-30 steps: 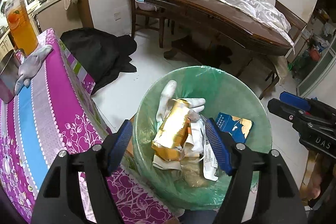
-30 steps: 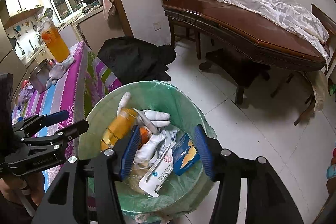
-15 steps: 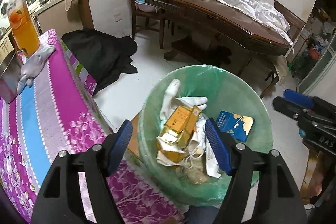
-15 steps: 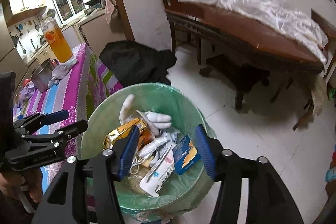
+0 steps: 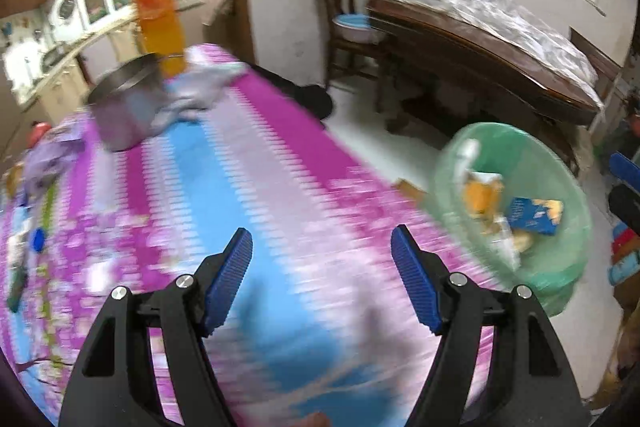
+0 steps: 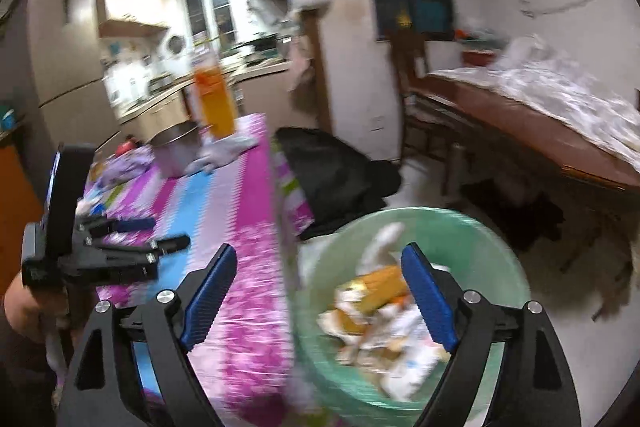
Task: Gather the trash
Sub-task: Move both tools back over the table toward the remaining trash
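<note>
My left gripper (image 5: 320, 235) hangs open over the pink and blue tablecloth (image 5: 248, 187) with nothing between its fingers. The green-lined trash bin (image 5: 568, 163) stands on the floor to its right and holds a yellow carton (image 5: 480, 191), a blue packet (image 5: 534, 213) and white scraps. My right gripper (image 6: 318, 255) hovers over the table's edge and the bin (image 6: 464, 227). Its jaws are opening and they are empty. The left gripper (image 6: 168, 232) shows at the left of the right wrist view. The picture is blurred by motion.
A metal pot (image 5: 124, 107), an orange jug (image 5: 160, 27), a white glove (image 5: 204, 83) and small litter (image 5: 52, 155) sit at the table's far and left parts. A black bag (image 6: 332, 179) lies on the floor. A wooden dining table (image 5: 480, 43) stands behind the bin.
Both grippers have swung left, from above the bin toward the clothed table. The right jaws have widened. The yellow carton has settled lower in the bin.
</note>
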Demonstrator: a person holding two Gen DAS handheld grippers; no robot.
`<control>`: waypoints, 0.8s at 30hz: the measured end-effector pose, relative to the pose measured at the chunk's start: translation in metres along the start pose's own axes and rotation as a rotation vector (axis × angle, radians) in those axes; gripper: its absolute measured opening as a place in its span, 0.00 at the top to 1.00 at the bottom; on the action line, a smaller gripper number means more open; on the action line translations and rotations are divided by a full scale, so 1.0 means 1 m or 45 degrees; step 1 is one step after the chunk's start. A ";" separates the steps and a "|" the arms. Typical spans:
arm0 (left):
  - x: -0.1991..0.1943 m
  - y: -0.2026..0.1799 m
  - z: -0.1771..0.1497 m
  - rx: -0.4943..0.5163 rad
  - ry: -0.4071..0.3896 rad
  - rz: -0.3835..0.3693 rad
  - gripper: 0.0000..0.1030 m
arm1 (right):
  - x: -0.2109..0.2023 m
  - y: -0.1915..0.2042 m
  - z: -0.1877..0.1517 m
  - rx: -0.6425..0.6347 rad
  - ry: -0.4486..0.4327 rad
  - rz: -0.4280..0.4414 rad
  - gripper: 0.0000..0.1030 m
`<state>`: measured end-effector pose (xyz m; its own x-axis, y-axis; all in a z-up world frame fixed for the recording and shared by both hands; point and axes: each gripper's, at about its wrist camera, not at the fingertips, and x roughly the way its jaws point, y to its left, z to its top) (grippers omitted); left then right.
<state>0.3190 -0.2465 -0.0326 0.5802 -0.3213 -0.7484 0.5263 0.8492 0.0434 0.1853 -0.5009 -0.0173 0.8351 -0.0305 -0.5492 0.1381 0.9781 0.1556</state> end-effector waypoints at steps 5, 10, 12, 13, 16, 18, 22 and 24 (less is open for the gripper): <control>-0.017 0.111 -0.026 -0.101 0.005 0.179 0.33 | 0.023 0.052 -0.001 -0.072 0.050 0.107 0.18; -0.041 0.226 -0.053 -0.290 0.013 0.334 0.33 | 0.045 0.104 0.002 -0.137 0.087 0.200 0.18; -0.049 0.269 -0.061 -0.385 0.017 0.388 0.33 | 0.056 0.128 0.004 -0.159 0.109 0.239 0.18; -0.053 0.286 -0.064 -0.419 0.016 0.409 0.33 | 0.061 0.136 0.005 -0.172 0.117 0.254 0.18; -0.054 0.327 -0.068 -0.468 0.026 0.440 0.33 | 0.080 0.173 0.005 -0.232 0.157 0.316 0.18; -0.041 0.335 -0.065 -0.427 0.044 0.423 0.33 | 0.096 0.201 0.004 -0.278 0.185 0.356 0.18; -0.009 0.331 -0.055 -0.347 0.058 0.383 0.33 | 0.128 0.247 0.001 -0.341 0.258 0.437 0.20; 0.006 0.329 -0.050 -0.307 0.062 0.371 0.33 | 0.145 0.272 -0.001 -0.391 0.292 0.464 0.23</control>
<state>0.4639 0.0517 -0.0556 0.6507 -0.0367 -0.7584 0.1787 0.9782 0.1060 0.3434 -0.2392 -0.0556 0.6569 0.3351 -0.6754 -0.3307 0.9331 0.1413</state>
